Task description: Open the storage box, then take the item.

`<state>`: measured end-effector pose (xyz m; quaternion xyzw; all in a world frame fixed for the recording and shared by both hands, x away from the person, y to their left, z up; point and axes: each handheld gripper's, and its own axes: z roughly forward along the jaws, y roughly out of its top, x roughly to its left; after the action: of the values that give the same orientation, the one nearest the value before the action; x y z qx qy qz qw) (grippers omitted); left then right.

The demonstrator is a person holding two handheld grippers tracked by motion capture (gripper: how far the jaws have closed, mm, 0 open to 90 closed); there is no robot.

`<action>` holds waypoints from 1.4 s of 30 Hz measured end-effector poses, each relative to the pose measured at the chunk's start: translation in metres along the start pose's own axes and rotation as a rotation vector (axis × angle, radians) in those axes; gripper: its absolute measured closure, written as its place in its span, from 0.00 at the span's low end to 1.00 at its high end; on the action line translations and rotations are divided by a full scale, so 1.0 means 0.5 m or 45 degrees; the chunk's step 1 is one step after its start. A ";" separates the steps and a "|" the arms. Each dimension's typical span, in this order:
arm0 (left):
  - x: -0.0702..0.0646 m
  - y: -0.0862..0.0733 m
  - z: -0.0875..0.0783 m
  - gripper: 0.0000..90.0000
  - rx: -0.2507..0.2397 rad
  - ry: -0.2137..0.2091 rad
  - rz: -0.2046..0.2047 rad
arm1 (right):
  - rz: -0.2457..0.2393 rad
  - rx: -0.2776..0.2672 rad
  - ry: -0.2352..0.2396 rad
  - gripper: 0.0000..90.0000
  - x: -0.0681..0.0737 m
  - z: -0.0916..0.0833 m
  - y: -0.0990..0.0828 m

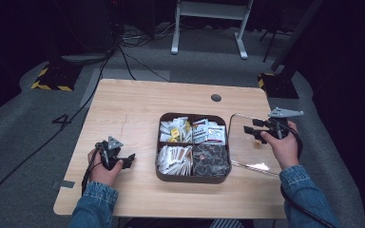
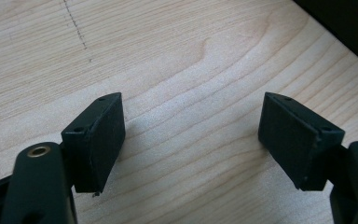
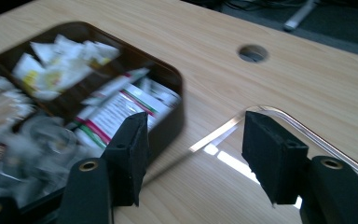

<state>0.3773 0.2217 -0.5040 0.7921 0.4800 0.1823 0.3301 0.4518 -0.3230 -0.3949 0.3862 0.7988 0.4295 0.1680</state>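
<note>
The right gripper [image 1: 255,128] hangs above the clear lid [image 1: 252,142], its jaws open with nothing between them, so the lid lies flat on the table [image 1: 133,109] just below it. The brown box [image 1: 193,178] of packets sits close beside that gripper, uncovered, so the packets are easy to reach. The left gripper [image 1: 129,161] rests low on the wood, far from the box, open and empty, probably just waiting.

place: lab | cues: floor cables [image 1: 123,57], hazard-striped stand base [image 1: 52,78]
</note>
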 end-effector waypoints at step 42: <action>-0.002 0.002 0.003 0.26 -0.003 -0.003 0.005 | -0.236 0.097 0.431 0.51 0.347 0.205 0.127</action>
<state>0.3781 0.2199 -0.5042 0.7930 0.4778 0.1823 0.3312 0.4315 -0.1127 -0.3908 0.2393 0.8635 0.4404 0.0555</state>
